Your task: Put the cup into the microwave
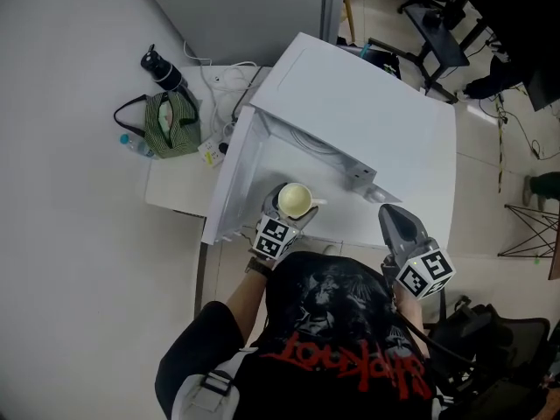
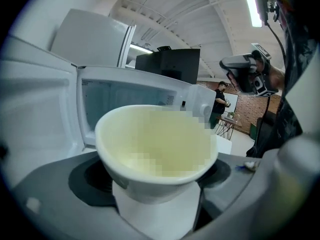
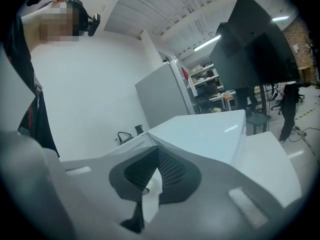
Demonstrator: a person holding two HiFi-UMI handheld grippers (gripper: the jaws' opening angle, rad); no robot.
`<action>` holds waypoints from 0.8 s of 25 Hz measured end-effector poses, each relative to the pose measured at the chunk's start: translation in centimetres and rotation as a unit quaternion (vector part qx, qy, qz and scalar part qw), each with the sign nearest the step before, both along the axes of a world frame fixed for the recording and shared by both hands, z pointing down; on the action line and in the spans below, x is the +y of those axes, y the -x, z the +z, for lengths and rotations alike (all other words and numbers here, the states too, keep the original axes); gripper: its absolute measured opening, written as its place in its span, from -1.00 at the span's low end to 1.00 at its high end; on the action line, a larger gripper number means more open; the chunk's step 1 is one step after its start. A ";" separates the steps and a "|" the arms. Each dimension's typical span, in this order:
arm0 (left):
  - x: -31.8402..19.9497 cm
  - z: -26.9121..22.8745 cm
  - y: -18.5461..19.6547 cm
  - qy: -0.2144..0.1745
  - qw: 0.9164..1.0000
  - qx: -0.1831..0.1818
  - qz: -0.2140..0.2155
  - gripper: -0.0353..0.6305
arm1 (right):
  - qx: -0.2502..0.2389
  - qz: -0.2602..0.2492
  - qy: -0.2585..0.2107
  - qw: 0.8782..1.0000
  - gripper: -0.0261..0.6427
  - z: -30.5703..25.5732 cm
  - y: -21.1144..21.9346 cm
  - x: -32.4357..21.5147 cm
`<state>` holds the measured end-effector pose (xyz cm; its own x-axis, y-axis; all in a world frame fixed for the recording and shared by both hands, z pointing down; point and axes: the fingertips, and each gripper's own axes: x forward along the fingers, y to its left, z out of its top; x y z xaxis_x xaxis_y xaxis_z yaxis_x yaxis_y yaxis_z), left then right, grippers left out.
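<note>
The left gripper (image 1: 287,206) reaches forward from the person's chest, tilted slightly down. Its widely spread jaws clasp the pale cup (image 1: 297,199) at the open front of the white microwave (image 1: 350,121). The right gripper (image 1: 394,219) is held alongside, jaws pressed together on nothing.

Got a white table (image 1: 171,191) shoved up against the wall, with a big white microwave (image 1: 367,138) parked on its right side, door swung open. Left of that, a green striped bag (image 1: 171,122) with a black bottle (image 1: 162,70) standing just behind it and a small clear bottle with a blue cap (image 1: 133,143) lying beside the bag. Also a tangle of white cables (image 1: 229,86) near the back, between bag and microwave.
</note>
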<state>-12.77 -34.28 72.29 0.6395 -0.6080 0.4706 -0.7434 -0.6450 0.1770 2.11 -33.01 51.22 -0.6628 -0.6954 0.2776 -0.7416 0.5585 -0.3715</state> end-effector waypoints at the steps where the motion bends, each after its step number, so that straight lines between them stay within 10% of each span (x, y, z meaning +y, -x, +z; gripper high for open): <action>1: -0.9 -0.7 0.2 -0.010 1.000 -0.003 0.000 0.45 | 0.000 0.002 0.000 1.000 -0.92 0.0 0.0 0.0; 20: -18.2 0.8 -4.6 0.012 1.000 -0.002 -0.010 0.45 | 0.023 0.146 0.014 0.989 -0.92 0.0 -6.3 1.1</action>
